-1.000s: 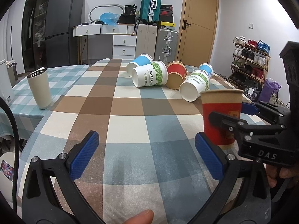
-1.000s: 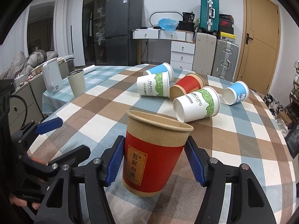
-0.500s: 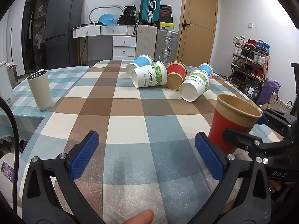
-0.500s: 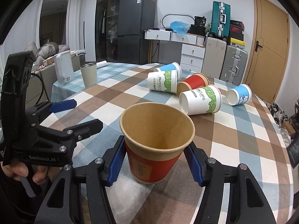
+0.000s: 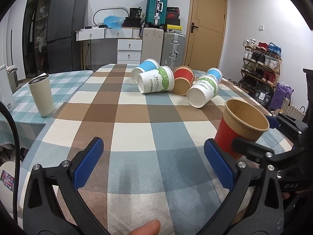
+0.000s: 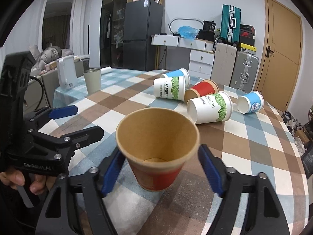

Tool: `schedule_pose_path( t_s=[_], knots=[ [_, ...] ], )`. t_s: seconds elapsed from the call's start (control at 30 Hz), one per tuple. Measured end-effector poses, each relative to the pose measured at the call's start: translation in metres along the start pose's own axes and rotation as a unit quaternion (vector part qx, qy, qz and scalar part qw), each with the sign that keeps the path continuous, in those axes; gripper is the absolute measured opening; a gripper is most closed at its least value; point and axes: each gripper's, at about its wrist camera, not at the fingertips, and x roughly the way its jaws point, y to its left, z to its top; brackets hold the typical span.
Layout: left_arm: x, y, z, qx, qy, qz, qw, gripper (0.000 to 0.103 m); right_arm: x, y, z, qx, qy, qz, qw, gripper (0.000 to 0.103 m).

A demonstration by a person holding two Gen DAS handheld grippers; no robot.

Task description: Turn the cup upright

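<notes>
A red paper cup with a brown rim [image 6: 156, 152] stands mouth up on the checked tablecloth [image 6: 254, 146], between the blue pads of my right gripper [image 6: 162, 171]. The jaws stand wider than the cup, with gaps on both sides. The cup also shows at the right of the left wrist view [image 5: 240, 129], with the right gripper's fingers [image 5: 252, 148] around it. My left gripper [image 5: 154, 163] is open and empty over the tablecloth, left of the cup.
Several paper cups lie on their sides further back: two blue [image 5: 145, 68], two white-green [image 5: 156, 82], one red [image 5: 183, 80]. A beige tumbler [image 5: 42, 96] stands at the left. Suitcases, drawers and a fridge stand beyond the table.
The right gripper lowered the red cup from a raised tilted hold to standing on the table, and its jaws opened away from the cup's sides. The left gripper stayed still.
</notes>
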Motion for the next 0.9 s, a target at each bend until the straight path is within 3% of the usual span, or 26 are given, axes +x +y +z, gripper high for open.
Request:
schedule_pose_path(
  t_s=[0.23, 0.6, 0.9],
  knots=[
    [-0.006, -0.006, -0.001, 0.011, -0.018, -0.008, 0.9998, 0.102, -0.030, -0.017, -0.005, 0.021, -0.055, 0.025, 0.998, 0.102],
    [-0.014, -0.029, 0.000, 0.037, -0.043, -0.035, 0.9978, 0.102, -0.053, -0.051, -0.019, 0.071, -0.088, 0.056, 0.992, 0.103],
    [-0.012, -0.030, -0.001, 0.037, -0.044, -0.038, 0.9976, 0.102, -0.055, -0.052, -0.022, 0.073, -0.090, 0.060, 0.991, 0.103]
  ],
)
